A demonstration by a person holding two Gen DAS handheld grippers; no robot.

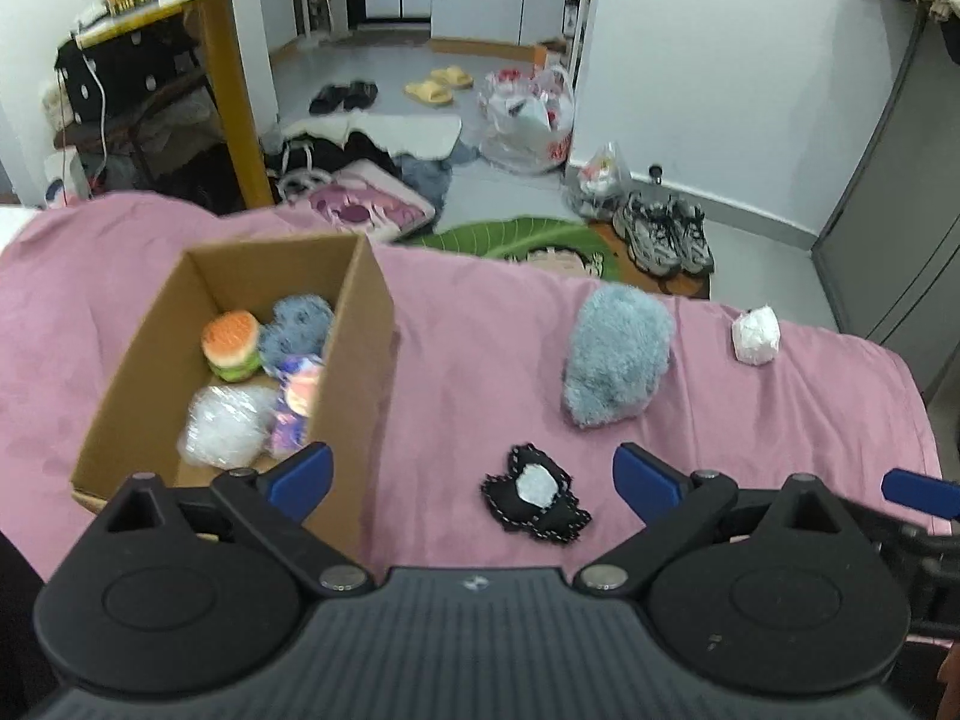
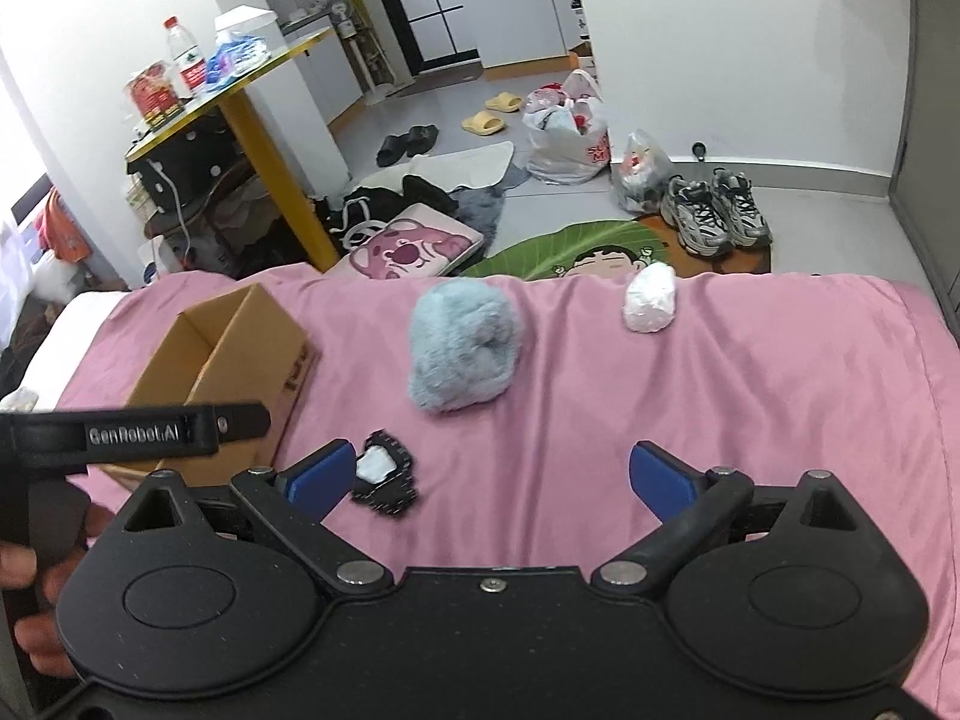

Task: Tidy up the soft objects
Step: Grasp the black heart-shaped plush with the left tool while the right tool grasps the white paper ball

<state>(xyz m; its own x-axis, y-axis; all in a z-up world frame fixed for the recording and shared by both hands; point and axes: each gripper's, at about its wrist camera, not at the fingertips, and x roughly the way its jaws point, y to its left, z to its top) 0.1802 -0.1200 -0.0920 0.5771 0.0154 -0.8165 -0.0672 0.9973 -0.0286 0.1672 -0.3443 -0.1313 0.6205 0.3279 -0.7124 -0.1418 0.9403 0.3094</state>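
My left gripper (image 1: 471, 474) is spread wide, nothing between the blue pads (image 1: 303, 474), hanging over the pink bedspread (image 1: 480, 360). Just ahead of it lies the black patch (image 1: 536, 495) with white stitching and a pale centre, flat on the bedspread, not touched. My right gripper (image 2: 489, 474) stands wide too, though its jaws are easing inward a little; nothing sits between them, only pink cloth. In the right wrist view the black patch (image 2: 384, 480) is just beside that gripper's left pad (image 2: 318, 474), partly hidden behind it (can't tell if they touch).

The cardboard box (image 1: 360, 372) stands open on the bedspread to the left. Inside it: a burger plush (image 1: 231, 345), a grey-blue fluffy toy (image 1: 300, 327), a clear crinkly plastic bundle (image 1: 225, 426) and a small purple-and-pink doll-like toy (image 1: 297, 402) against the right wall of the box. From the right wrist view only the box (image 2: 228, 360) outside and rim show, contents hidden.

Still out on the bedspread: the big light-blue fluffy plush (image 1: 618, 354), well right of the box and beyond the black patch, and a white wrapped bundle (image 1: 756, 336) farther right near the far edge of the bed. These two are apart from each other.

The black body of my left gripper crosses the left of the right wrist view, with my left hand (image 2: 36, 600) on its handle at the lower left edge.

Floor beyond the bed is cluttered: sneakers (image 2: 717, 216), a green leaf-shaped mat (image 2: 576, 252), plastic bags (image 2: 567, 138), yellow slippers (image 2: 492, 114).
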